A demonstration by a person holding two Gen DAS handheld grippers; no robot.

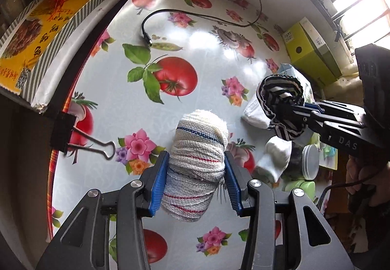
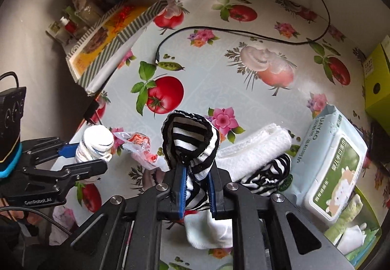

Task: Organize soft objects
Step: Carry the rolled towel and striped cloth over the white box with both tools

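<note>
The left gripper [image 1: 196,172] holds a rolled woven cloth [image 1: 197,162], cream and grey with red and blue stripes, its 2 blue pads [image 1: 159,184] pressed against the roll's sides; the roll hangs clear above the tablecloth [image 1: 195,33], which is printed with tomatoes and flowers. The right gripper [image 2: 195,187] is clamped narrowly on a black-and-white striped sock [image 2: 191,145], the fabric pinched between its blue pads and bunched into a loop beyond the tips; in the left wrist view the same sock [image 1: 282,104] sits off the table at the end of that gripper [image 1: 296,109].

To the right on the table lie a folded white towel [image 2: 258,148], a second striped sock [image 2: 268,177] touching its near edge, and a pack of wet wipes [image 2: 334,167] just beside them; a white sock [image 2: 207,231] lies under the right gripper. A black cable [image 2: 243,33] curves across the far half of the table; a yellow-green box [image 2: 379,80] stands at the right edge. A binder clip [image 1: 73,138] grips the table's left rim, near a flat printed box [image 1: 48,26].
</note>
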